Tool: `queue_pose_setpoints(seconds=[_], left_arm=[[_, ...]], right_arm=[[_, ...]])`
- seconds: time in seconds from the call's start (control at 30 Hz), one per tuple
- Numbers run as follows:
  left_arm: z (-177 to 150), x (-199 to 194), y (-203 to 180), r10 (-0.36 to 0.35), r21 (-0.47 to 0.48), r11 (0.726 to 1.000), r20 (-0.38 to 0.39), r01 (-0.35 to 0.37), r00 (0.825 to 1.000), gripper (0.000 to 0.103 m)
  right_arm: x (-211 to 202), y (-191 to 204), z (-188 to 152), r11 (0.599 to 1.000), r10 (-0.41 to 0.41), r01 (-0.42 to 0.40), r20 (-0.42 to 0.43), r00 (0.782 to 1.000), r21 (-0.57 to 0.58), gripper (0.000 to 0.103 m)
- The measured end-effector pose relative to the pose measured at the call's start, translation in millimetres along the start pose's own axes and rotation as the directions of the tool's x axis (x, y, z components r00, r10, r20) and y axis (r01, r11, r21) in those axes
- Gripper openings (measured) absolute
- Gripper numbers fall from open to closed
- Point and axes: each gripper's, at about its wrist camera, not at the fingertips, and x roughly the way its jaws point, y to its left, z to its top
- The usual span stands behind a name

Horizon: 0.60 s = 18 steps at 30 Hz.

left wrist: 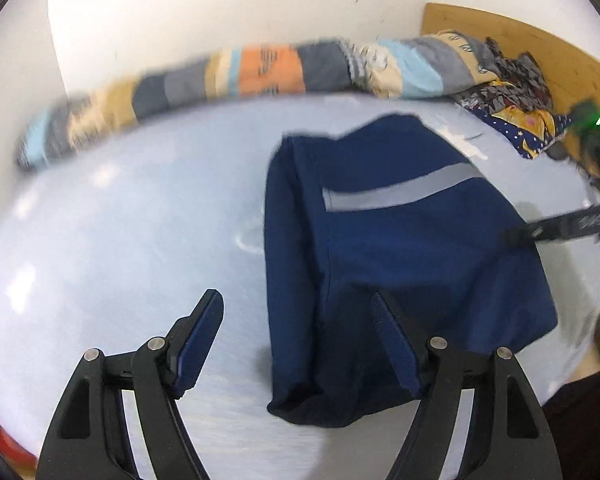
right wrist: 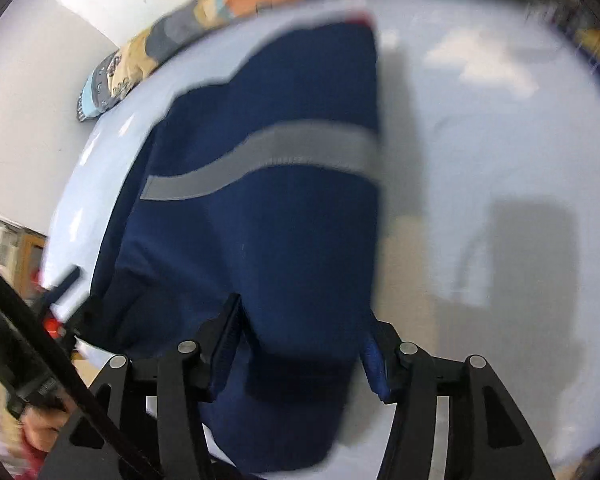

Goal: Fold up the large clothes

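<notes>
A navy garment [left wrist: 400,248] with a grey reflective stripe lies partly folded on a pale blue bed sheet [left wrist: 120,220]. My left gripper [left wrist: 296,304] is open just above the garment's near left edge, holding nothing. In the right wrist view the same garment [right wrist: 268,220] fills the middle. My right gripper [right wrist: 300,312] is open, its jaws astride the garment's near edge, with cloth between them but not clamped. The right gripper's finger [left wrist: 560,224] shows at the far right of the left wrist view, over the garment's right side.
A rolled patchwork quilt [left wrist: 260,68] lies along the far edge of the bed against a white wall. A pile of patterned clothes [left wrist: 512,96] sits at the back right by a wooden headboard [left wrist: 540,44]. The sheet [right wrist: 500,140] stretches to the garment's right.
</notes>
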Motion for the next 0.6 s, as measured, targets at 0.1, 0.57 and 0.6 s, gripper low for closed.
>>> queue_pose_setpoints(seconds=[0.1, 0.57, 0.6], left_arm=[[-0.2, -12.3, -11.6, -0.041, 0.046, 0.998, 0.049, 0.039, 0.998, 0.076], [-3.3, 23.0, -30.2, -0.157, 0.071, 0.984, -0.112, 0.165, 0.981, 0.077], [8.1, 16.2, -27.0, -0.182, 0.060, 0.981, -0.076, 0.186, 0.980, 0.077]], right_arm=[[-50.7, 12.4, -24.4, 0.994, -0.093, 0.102, 0.172, 0.981, -0.044, 0.058], [-24.2, 42.7, -68.1, 0.992, 0.072, -0.068, 0.037, 0.997, -0.109, 0.010], [-42.1, 39.9, -54.8, 0.991, 0.107, -0.098, 0.098, 0.989, -0.089, 0.010]])
